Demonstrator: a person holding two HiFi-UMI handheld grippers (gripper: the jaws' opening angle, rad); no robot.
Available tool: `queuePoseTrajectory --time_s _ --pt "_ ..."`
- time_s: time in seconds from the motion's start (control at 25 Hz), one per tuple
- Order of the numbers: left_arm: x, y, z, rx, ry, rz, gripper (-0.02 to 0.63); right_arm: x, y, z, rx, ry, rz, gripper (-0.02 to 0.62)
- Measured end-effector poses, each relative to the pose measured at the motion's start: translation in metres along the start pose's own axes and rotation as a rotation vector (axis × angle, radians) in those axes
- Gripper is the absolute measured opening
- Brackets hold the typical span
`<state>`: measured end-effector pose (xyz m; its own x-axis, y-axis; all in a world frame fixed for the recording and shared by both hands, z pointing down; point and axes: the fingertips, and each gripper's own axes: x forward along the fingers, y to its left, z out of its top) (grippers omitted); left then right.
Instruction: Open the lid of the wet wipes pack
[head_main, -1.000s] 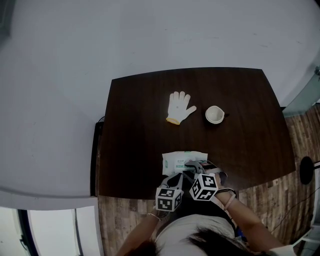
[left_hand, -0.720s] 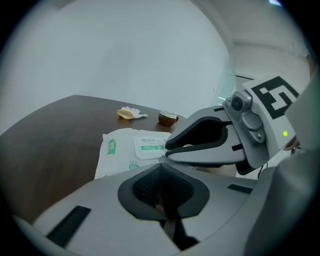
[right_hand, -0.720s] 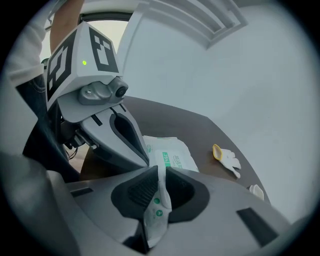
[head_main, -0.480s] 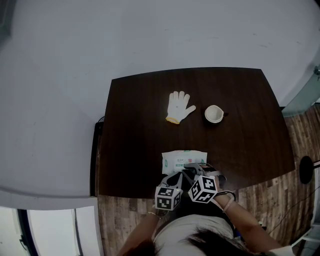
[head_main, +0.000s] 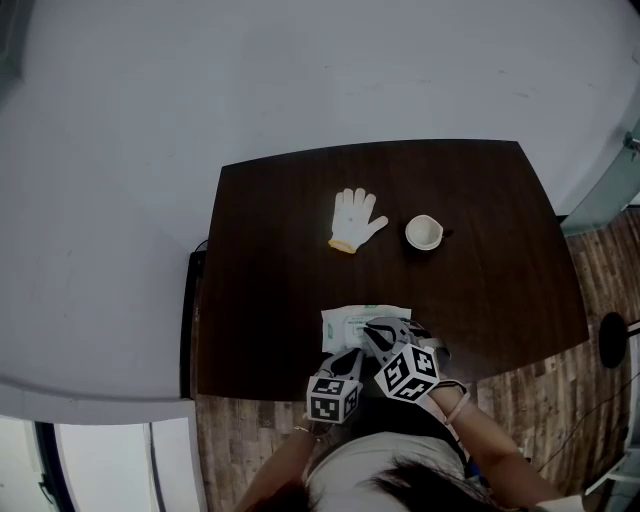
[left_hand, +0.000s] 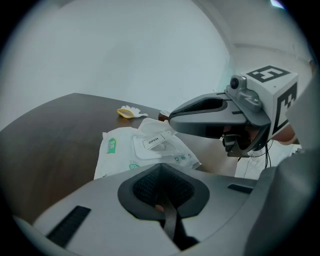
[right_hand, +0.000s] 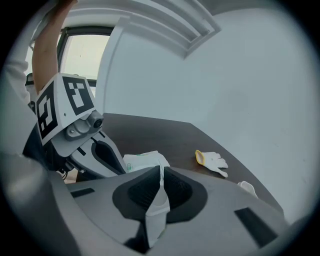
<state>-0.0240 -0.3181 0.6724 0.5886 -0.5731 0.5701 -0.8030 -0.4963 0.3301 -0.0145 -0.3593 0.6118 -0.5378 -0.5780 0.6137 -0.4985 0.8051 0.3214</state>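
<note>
left gripper (head_main: 350, 360), jaws shut and empty, hovers just beside the wet wipes pack (head_main: 343, 322), a light, soft pouch likely to lift unless pinned; right gripper (right_hand: 160, 172), jaws just closed in, pinches the thin, bendy lid (right_hand: 155, 200) by its tab. pack lies near the table (head_main: 270, 250) front edge; glove (head_main: 355, 220) and cup (head_main: 424, 232) well apart, leaving room to peel.
</note>
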Motion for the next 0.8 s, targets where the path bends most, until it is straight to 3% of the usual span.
queuePoseTrajectory --time_s 0.8 --pt "0.002 0.001 0.000 -0.047 -0.005 -0.031 0.014 0.019 -0.045 0.005 0.117 -0.043 -0.097 0.037"
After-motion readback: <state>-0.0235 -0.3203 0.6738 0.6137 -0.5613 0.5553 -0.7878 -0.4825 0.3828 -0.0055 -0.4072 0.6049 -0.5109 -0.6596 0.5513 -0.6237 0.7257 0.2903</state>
